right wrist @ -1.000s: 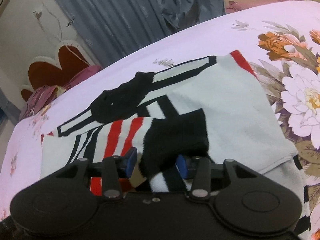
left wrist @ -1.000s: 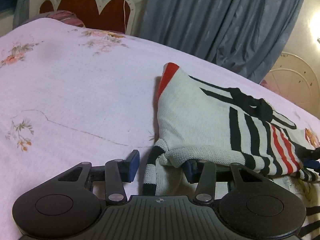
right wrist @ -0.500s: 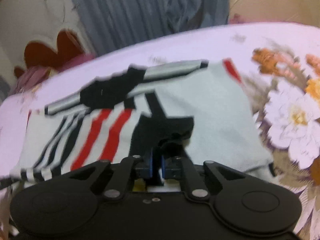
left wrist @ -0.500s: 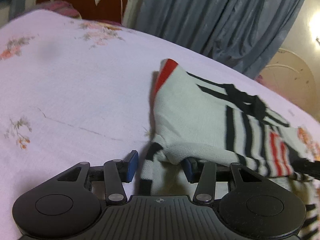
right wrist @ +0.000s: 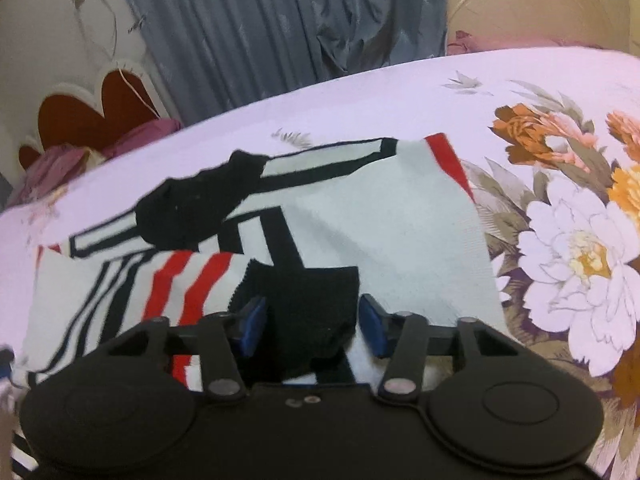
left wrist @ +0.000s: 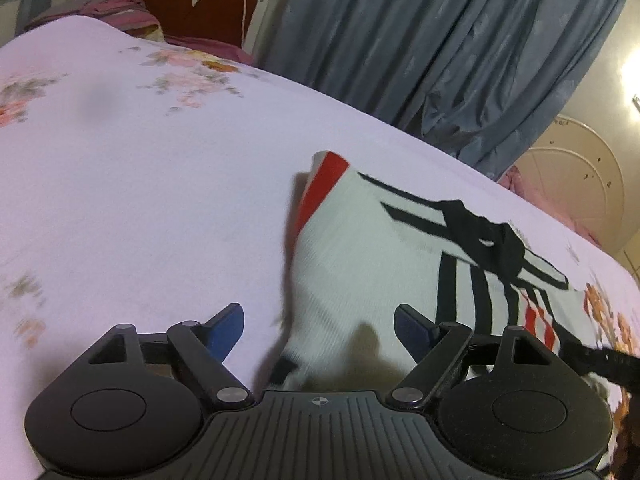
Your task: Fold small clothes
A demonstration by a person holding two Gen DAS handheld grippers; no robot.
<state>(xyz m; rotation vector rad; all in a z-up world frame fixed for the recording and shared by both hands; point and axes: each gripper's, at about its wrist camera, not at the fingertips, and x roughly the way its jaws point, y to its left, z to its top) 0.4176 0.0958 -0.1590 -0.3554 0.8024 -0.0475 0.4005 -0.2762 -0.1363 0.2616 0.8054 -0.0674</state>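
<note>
Since a second ago our left tongs point(left wrist: 318, 330) have let go: their jaws have just been opening and now stand wide, the blue pads point(left wrist: 224, 330) clear of the cloth, with only the near white edge of the sweater point(left wrist: 360, 264) lying loose between them. Our right tongs point(right wrist: 312, 322) pinched almost shut half a second back and have just been opening again; they stand part open, astride a black fold of the sweater point(right wrist: 384, 232). Whether their pads point(right wrist: 252, 322) still press that fold we cannot tell, since it fills most of the gap and the tongs' body hides its lower edge.

From the left tongs outward, the sweater spreads toward 2 o'clock across the bedsheet point(left wrist: 140, 200), white with black stripes, a red band at its far corner at 12 o'clock and red stripes at 3 o'clock. Its near hem is cut off by the tongs' body. At 4 o'clock a dark bar crosses the frame edge; we cannot make out what it is.

From the right tongs, red stripes lie at 10 o'clock, a black knot of cloth at 11 o'clock, and the large printed flowers point(right wrist: 576, 248) on the sheet at 3 o'clock. A grey curtain point(right wrist: 280, 20) hangs behind the bed at 12 o'clock, and a red headboard point(right wrist: 96, 116) shows at 10 o'clock, partly hidden by pink bedding.
</note>
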